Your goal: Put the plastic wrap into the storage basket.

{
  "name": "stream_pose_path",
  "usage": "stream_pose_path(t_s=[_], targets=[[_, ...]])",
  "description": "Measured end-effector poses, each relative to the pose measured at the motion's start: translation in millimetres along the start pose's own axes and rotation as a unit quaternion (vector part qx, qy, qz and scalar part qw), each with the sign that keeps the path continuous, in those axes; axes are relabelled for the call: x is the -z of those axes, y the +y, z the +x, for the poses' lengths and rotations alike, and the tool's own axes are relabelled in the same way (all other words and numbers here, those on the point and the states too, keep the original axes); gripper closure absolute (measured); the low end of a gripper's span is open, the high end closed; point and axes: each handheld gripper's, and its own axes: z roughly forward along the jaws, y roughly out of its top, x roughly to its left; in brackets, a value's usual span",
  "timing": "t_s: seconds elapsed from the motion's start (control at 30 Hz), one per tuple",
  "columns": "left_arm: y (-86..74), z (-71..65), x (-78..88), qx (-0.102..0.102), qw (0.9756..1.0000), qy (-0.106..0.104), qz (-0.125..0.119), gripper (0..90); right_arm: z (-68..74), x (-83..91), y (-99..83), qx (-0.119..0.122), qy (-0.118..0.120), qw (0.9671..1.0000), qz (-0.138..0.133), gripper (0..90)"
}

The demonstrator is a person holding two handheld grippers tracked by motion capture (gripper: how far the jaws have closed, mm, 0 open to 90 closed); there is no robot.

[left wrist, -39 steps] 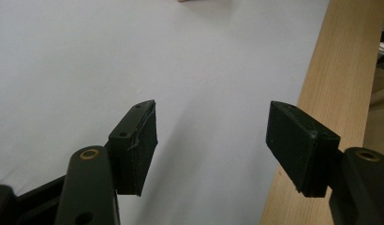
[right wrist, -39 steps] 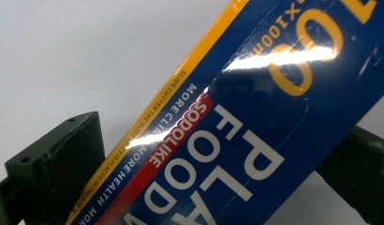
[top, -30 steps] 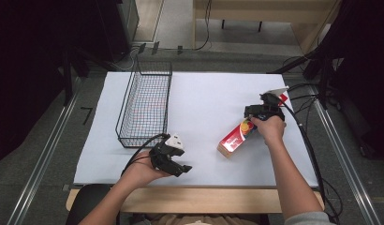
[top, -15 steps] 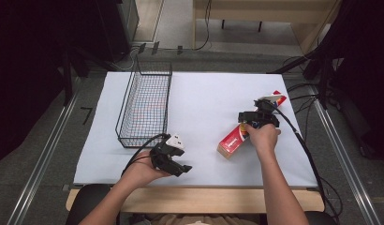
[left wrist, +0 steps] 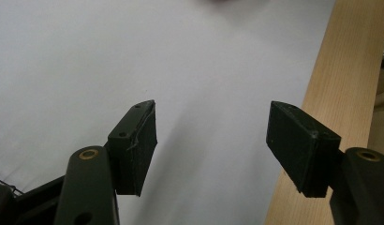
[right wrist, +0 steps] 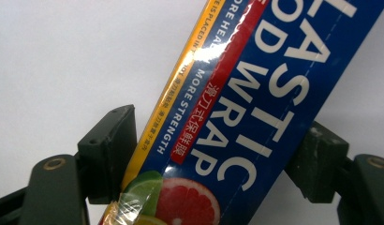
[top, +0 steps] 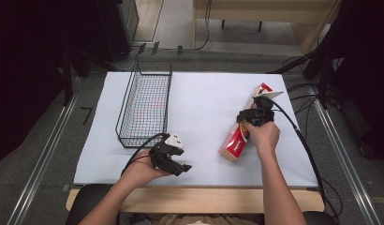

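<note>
A long plastic wrap box (top: pixel 233 142), red in the high view, lies slanted on the right half of the white table (top: pixel 199 93). My right gripper (top: pixel 249 117) sits over the box's middle. In the right gripper view the blue printed face of the box (right wrist: pixel 274 84) runs between my two jaws, and both jaws touch its sides, so the right gripper (right wrist: pixel 220 126) is shut on it. My left gripper (top: pixel 180 168) rests low near the table's front edge, open. Nothing lies between the jaws of the left gripper (left wrist: pixel 213 110) but white table.
A black wire basket (top: pixel 144 105) stands at the left of the table, just beyond my left hand. The wooden front edge (left wrist: pixel 340 70) of the table runs beside my left gripper. Cables (top: pixel 302 145) trail off to the right.
My right hand has moved left and slightly nearer along the box. The far end of the box has swung left, so it lies more upright in the view. The left gripper has not moved.
</note>
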Motion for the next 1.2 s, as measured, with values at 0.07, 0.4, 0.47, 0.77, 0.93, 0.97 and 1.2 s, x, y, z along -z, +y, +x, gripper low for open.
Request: stream_pose_path(t_s=[0.07,0.4,0.47,0.77,0.93,0.97,1.2], targets=[[-0.6,0.3,0.6,0.002,1.0000,-0.001,-0.003,34.2,4.0,-1.0,0.9,0.010,0.000,1.0000,0.000,27.1],[-1.5,1.7,2.7,-0.001,1.0000,0.000,-0.005,34.3,15.6,2.0,3.3,0.097,-0.058,0.9935,0.017,41.2],[-1.3,1.5,2.7,0.000,1.0000,-0.002,-0.007,34.3,15.2,4.6,3.2,0.127,-0.067,0.9895,0.018,41.5],[-0.8,2.5,4.5,-0.001,1.0000,0.001,-0.010,34.3,5.6,28.6,1.4,0.216,-0.043,0.9753,-0.012,43.5],[-0.2,3.3,7.1,-0.007,0.9999,0.000,-0.011,34.3,4.2,46.7,-2.8,0.271,-0.019,0.9620,-0.033,43.3],[0.1,2.9,7.6,-0.007,0.9999,0.000,-0.013,34.3,4.3,50.1,-3.4,0.277,-0.011,0.9602,-0.032,43.3],[3.6,0.0,14.8,-0.023,0.9995,-0.005,-0.023,34.2,0.9,67.5,-16.2,0.344,0.045,0.9371,-0.036,43.2]])
